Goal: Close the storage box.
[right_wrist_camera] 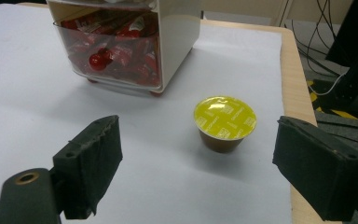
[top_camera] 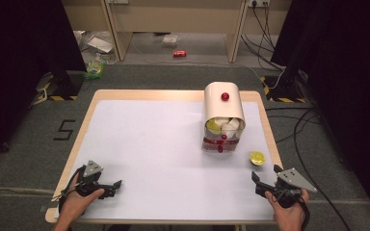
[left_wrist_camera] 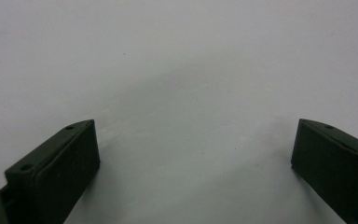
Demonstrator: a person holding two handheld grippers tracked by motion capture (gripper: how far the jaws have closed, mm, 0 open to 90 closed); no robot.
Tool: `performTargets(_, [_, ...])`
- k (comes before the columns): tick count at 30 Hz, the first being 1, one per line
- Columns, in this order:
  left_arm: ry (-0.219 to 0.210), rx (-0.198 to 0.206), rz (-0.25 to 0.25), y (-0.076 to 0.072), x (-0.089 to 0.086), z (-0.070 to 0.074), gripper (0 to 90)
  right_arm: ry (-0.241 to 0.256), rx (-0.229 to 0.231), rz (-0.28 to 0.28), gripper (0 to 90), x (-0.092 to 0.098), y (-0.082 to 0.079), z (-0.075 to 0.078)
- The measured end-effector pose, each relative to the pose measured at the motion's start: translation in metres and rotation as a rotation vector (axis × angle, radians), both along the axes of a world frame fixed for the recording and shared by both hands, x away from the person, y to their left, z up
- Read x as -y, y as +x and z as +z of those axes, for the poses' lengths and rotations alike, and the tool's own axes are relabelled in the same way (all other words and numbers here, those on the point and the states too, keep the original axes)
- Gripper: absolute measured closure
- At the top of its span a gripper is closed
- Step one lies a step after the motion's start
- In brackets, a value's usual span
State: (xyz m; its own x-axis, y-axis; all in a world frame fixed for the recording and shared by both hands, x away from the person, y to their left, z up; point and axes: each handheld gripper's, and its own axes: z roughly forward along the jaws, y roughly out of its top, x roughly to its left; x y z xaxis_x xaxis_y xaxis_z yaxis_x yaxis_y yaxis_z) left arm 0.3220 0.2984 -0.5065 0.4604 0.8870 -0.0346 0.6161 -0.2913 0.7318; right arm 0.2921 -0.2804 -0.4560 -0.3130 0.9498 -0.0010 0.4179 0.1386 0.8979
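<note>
The cabinet (top_camera: 224,118) is cut off at the top in the right gripper view; its clear lower drawer (right_wrist_camera: 114,51) holds red packets, print too blurred to read. Above it, an open compartment holds white and yellow capsules. A yellow-lidded capsule (right_wrist_camera: 224,122) stands on the bench (top_camera: 149,144), ahead of the right tool (right_wrist_camera: 198,161), jaws wide, empty. The left tool (left_wrist_camera: 193,149) gapes wide over bare bench

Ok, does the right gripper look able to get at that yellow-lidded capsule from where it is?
Probably yes. The right gripper is open and aimed at the capsule, which stands upright on bare table, apart from the drawer box. Nothing lies between them.
</note>
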Motion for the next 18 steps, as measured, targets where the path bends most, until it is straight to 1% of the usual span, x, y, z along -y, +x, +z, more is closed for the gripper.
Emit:
performTargets(6, [0.000, 0.000, 0.001, 0.0000, 0.0001, 0.0000, 0.3, -0.004, -0.010, 0.007, 15.8, 0.0002, -0.0028, -0.0027])
performTargets(11, [0.000, 0.000, 0.000, 0.0000, 0.0001, 0.0000, 0.3, -0.006, -0.030, 0.008, 15.8, 0.0007, -0.0053, -0.0058])
performTargets(13, [0.000, 0.000, 0.000, 0.0000, 0.0000, 0.0000, 0.3, -0.010, -0.047, 0.013, 15.8, 0.0013, -0.0071, -0.0080])
performTargets(18, [0.000, 0.000, 0.001, 0.0000, 0.0001, 0.0000, 0.3, -0.009, -0.060, 0.014, 15.8, 0.0030, -0.0090, -0.0104])
